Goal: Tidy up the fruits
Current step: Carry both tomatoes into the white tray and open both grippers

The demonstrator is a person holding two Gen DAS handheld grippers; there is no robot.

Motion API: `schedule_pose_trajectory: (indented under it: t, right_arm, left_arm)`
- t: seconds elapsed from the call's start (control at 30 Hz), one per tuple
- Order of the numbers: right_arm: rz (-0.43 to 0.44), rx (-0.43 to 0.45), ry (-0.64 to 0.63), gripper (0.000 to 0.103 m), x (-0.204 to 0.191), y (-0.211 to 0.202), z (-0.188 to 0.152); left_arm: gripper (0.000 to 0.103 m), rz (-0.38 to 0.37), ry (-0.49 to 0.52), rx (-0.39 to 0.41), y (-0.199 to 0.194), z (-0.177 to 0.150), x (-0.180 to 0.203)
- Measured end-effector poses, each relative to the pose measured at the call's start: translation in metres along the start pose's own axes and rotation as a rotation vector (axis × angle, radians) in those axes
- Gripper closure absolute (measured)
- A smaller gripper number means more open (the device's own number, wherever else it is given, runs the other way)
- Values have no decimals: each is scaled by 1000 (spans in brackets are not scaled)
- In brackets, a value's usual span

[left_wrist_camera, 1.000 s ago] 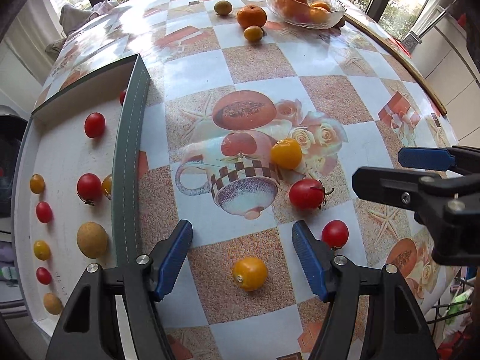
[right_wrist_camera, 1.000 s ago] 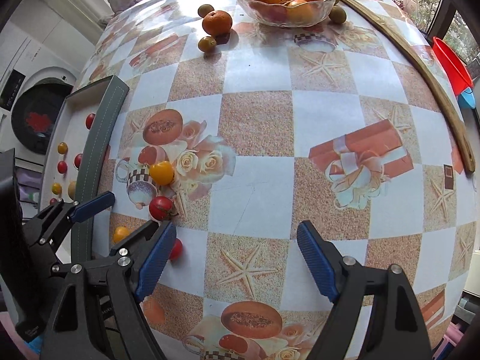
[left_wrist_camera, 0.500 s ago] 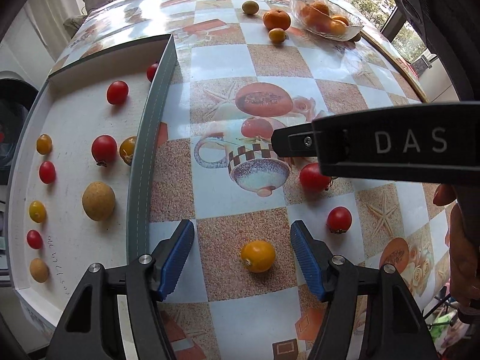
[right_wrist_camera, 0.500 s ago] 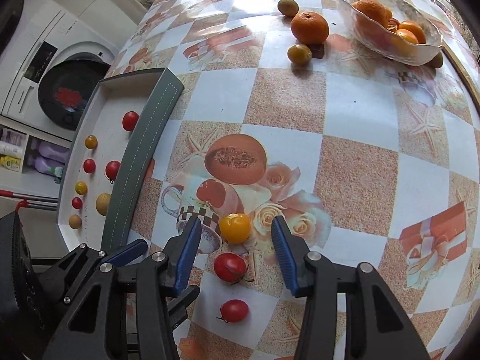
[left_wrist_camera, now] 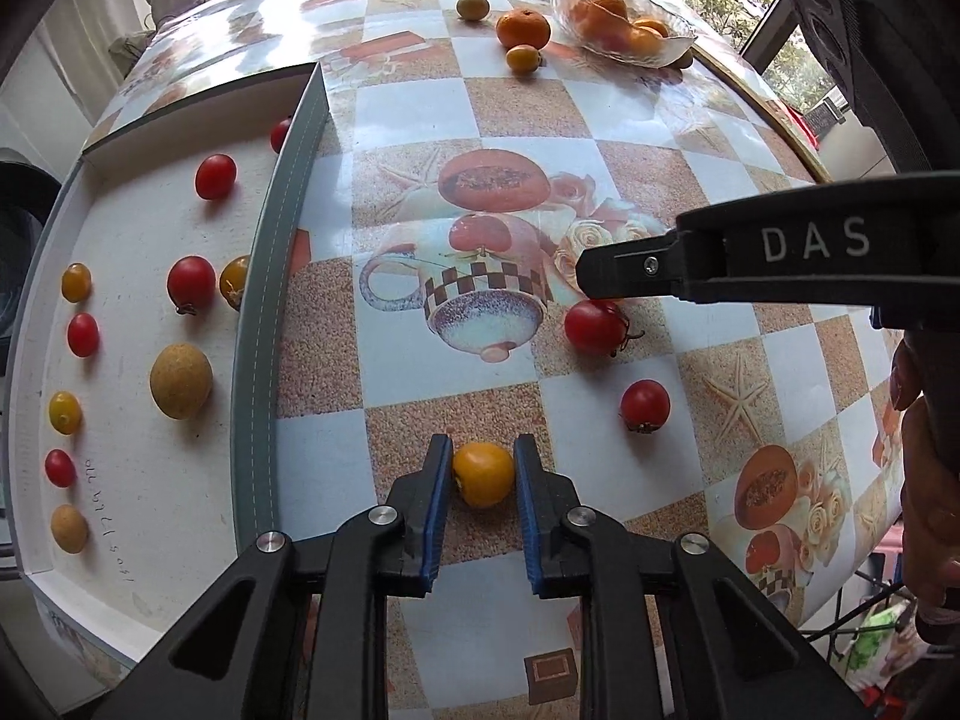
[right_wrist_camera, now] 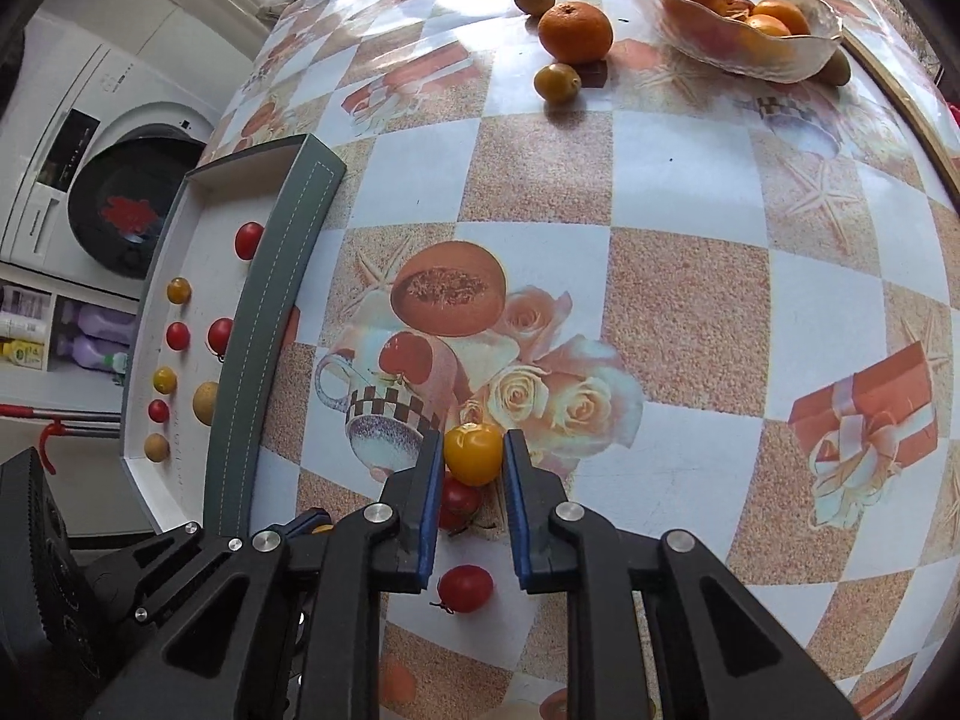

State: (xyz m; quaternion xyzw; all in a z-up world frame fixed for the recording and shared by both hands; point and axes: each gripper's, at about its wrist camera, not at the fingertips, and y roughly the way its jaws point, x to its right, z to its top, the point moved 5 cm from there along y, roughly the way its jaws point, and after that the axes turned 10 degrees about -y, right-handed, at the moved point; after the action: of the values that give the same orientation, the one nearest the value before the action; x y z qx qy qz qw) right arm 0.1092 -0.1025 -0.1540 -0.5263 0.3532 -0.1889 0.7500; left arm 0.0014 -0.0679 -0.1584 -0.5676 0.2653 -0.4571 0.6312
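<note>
Gripping yellow tomatoes for sorting: left claw (left_wrist_camera: 483,483) just closed on orange-yellow tomato (left_wrist_camera: 483,474) right of tray (left_wrist_camera: 258,360); right claw (right_wrist_camera: 474,468) just closed on yellow tomato (right_wrist_camera: 473,453), farther right of tray, both low on tabletop (right_wrist_camera: 690,300).

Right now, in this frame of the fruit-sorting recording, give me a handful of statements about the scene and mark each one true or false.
1. The left hand-held gripper is shut on a yellow tomato. True.
2. The right hand-held gripper is open and holds nothing. False: it has just been closing and is shut on another yellow tomato.
3. The white tray holds only red tomatoes. False: it holds red, yellow and tan-brown fruits.
4. A glass bowl at the far end of the table holds oranges. True.
5. Two red tomatoes lie loose on the tablecloth. True.
</note>
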Motion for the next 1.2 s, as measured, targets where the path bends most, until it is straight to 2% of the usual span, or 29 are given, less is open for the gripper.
schedule_pose_trajectory:
  t: [0.17,0.6,0.83,1.2]
  right_arm:
    - [13,9,39,82,3,-9,-7]
    - [30,33,27,82,-16,-24,1]
    - [43,33,-20,82,-40,-22,15]
    - [68,22,-137,82,-94,-6,50]
  left_arm:
    - [81,-38,-52,-6,-12,6,-12]
    - [81,-65,-100,75,-62,20,-40]
    - [81,-35,-143,104,-72,23,-66]
    - [81,64,-261,142,-77,22,-134]
